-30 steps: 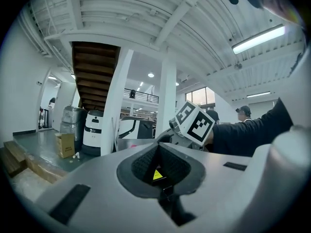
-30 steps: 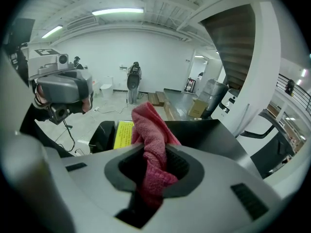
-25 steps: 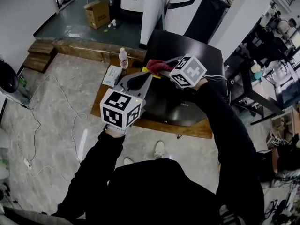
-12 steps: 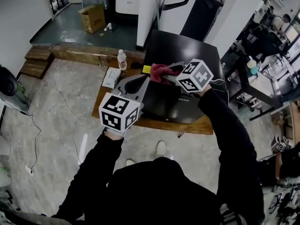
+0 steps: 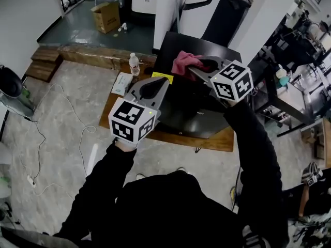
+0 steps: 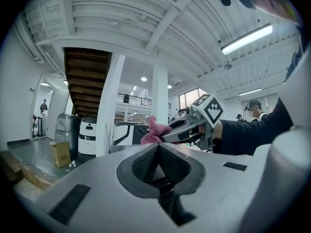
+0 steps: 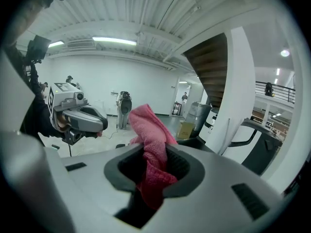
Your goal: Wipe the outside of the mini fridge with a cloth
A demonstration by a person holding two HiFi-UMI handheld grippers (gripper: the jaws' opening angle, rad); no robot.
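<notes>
The black mini fridge [image 5: 178, 107] stands on a low wooden platform [image 5: 220, 141], seen from above. My right gripper [image 5: 198, 66] is over the fridge's top, shut on a pink cloth [image 5: 183, 61] that bunches out past the jaws. In the right gripper view the cloth [image 7: 148, 130] fills the gap between the jaws of that gripper [image 7: 153, 154]. My left gripper [image 5: 153, 82] hangs at the fridge's left edge, shut with nothing in it; its own view shows the left gripper [image 6: 158, 147] with jaws pressed together and the cloth [image 6: 153, 132] beyond.
A water bottle [image 5: 134, 63] and a white pack [image 5: 123, 82] sit on the platform left of the fridge. A yellow note [image 5: 161, 77] lies near the fridge corner. A cable [image 5: 57, 107] runs over the floor. A cardboard box [image 5: 106, 15] stands farther back.
My right gripper has carried the pink cloth from the fridge's left part toward the back and right of its top. The left gripper has barely moved.
</notes>
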